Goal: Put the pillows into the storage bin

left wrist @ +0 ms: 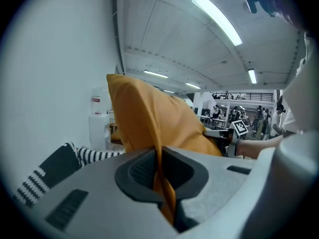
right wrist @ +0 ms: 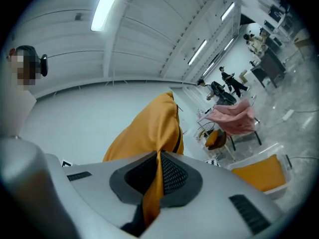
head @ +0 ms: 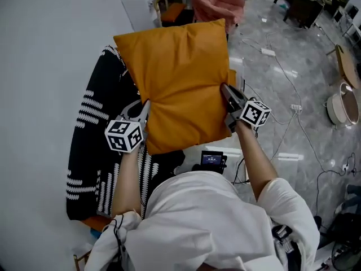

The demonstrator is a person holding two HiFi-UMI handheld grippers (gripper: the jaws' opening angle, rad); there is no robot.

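Observation:
A large orange pillow [head: 180,83] hangs in the air in front of me, held by both grippers. My left gripper [head: 145,114] is shut on its lower left edge, and the fabric runs pinched between the pads [left wrist: 160,171]. My right gripper [head: 224,95] is shut on the pillow's right edge, with the orange cloth clamped between the jaws [right wrist: 158,176]. A clear bin [right wrist: 279,158] with something orange inside shows low at the right of the right gripper view. In the head view the pillow hides most of it. A black and white striped cushion [head: 93,151] lies below, at the left.
A white wall fills the left. A pink chair [head: 217,1] and a white unit [head: 140,7] stand beyond the pillow. Cables and a power strip [head: 268,52] trail over the grey floor at the right, near a pale round tub [head: 341,106].

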